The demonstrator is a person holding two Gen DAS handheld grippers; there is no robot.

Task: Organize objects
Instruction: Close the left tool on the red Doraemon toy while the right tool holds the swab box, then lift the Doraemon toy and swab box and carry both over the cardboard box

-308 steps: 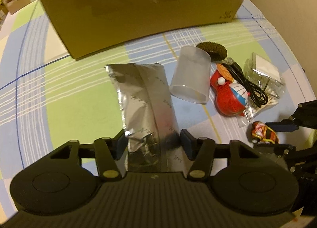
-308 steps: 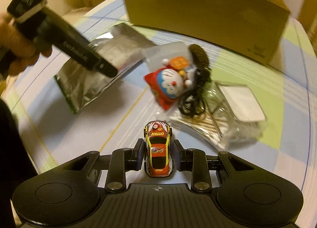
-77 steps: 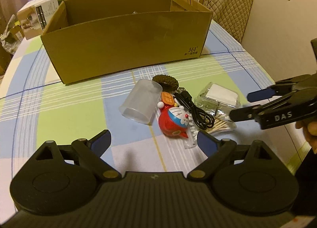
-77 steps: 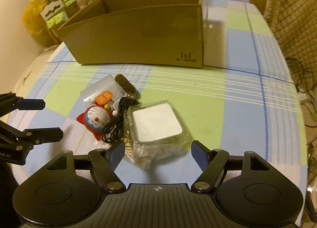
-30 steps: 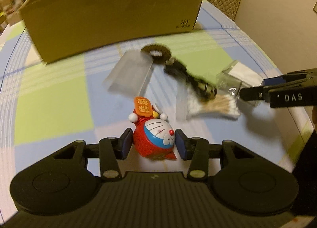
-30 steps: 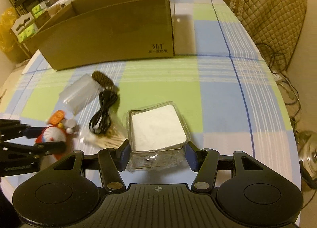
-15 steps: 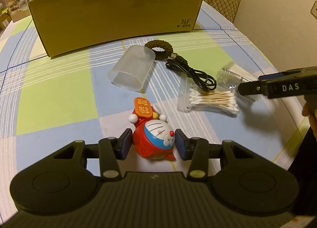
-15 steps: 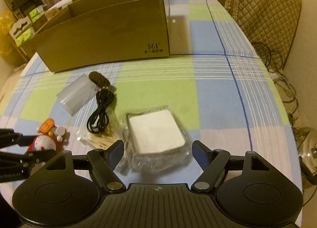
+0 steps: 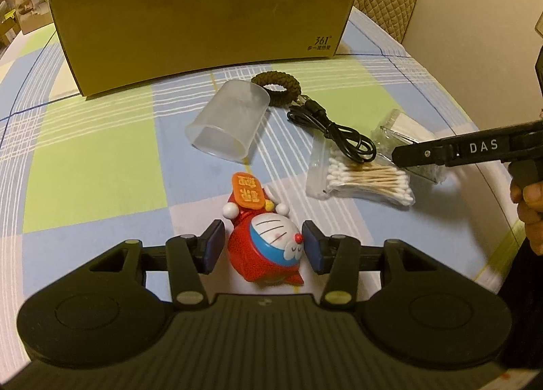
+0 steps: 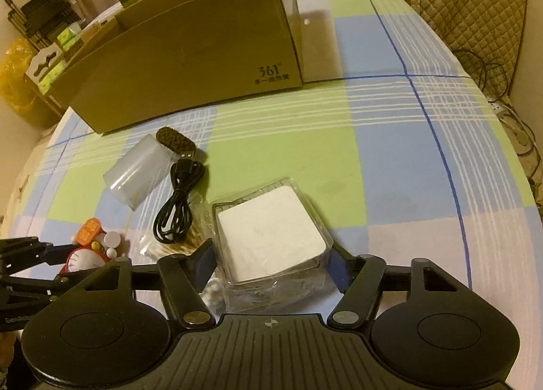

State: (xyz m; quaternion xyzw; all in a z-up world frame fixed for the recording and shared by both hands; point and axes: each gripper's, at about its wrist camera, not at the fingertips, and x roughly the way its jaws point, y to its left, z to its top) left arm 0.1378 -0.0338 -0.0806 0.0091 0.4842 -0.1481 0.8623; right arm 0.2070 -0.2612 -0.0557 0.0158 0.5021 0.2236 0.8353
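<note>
Both grasps are being set: the left tool (image 9: 263,247), spread, straddles the red Doraemon figure (image 9: 268,254) on the bench (image 9: 95,166), the right tool (image 10: 271,262) brackets the clear cotton-pad box (image 10: 271,240), apparently unpinched; next, pinch, lift toward the cardboard box (image 9: 203,13).

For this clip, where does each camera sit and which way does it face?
Left wrist: on the left gripper, facing the cardboard box; jaws flank the toy figure; a hand at right.
Right wrist: on the right gripper, facing the box; jaws flank a clear pack.
Shared: box, cup, cable.
</note>
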